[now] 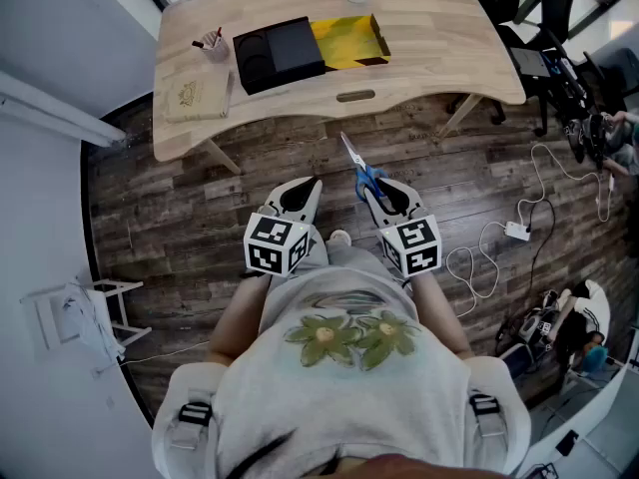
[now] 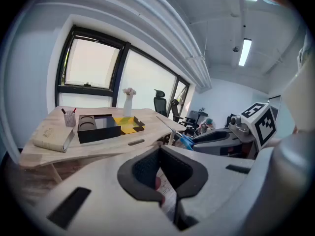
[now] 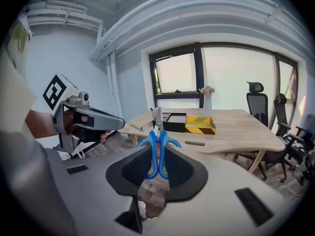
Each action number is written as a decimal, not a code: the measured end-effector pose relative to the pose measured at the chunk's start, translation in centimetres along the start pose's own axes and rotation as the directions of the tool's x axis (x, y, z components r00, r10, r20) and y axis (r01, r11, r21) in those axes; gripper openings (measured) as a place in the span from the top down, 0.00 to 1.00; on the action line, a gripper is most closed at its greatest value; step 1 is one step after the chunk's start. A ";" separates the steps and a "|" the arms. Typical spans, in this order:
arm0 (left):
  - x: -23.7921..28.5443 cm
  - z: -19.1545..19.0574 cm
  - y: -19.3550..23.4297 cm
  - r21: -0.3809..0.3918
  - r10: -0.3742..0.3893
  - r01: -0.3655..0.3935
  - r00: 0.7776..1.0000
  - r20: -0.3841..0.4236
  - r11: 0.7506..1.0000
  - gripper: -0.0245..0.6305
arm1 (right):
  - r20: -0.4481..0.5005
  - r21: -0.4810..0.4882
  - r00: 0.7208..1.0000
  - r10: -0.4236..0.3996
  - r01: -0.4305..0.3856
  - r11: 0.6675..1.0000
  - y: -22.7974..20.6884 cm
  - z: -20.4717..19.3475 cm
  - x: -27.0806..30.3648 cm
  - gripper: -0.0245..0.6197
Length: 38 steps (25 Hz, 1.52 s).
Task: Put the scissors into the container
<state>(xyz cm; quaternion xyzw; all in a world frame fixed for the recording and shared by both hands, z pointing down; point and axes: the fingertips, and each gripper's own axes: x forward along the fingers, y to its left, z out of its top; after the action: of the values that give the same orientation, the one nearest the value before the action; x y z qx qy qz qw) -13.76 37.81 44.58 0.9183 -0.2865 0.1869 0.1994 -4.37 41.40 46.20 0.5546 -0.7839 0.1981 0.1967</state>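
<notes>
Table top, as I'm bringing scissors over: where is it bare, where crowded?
Bare: the right end of the table, between the yellow tray and the edge. Crowded: the left end, where book, pen cup and black container sit close together.

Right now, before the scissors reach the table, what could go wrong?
1. The right gripper pinches the scissors only by the blue handles, so they might pivot or slip and fall to the wooden floor.
2. The blades point ahead and could catch the black container.
</notes>
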 end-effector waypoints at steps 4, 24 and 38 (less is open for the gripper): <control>0.8 0.8 -0.5 0.011 -0.004 0.003 1.000 0.020 1.000 0.95 | 0.023 0.000 1.000 -0.004 0.004 1.000 -0.9 0.5 -0.1 0.83; 8.0 4.6 0.4 0.046 -0.063 0.063 0.998 -0.004 0.997 0.95 | 0.037 0.036 0.999 -0.023 0.022 0.999 -6.7 2.9 2.4 0.83; 16.4 10.9 6.1 0.030 -0.087 0.087 0.996 0.003 0.996 0.95 | 0.017 0.025 0.998 -0.053 0.052 0.998 -14.9 8.6 9.0 0.83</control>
<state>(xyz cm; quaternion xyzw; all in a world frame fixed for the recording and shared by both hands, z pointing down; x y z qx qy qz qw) -2.34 20.63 44.44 0.9331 -0.2439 0.1804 0.1931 6.18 25.19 45.09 0.5792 -0.7681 0.1978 0.1881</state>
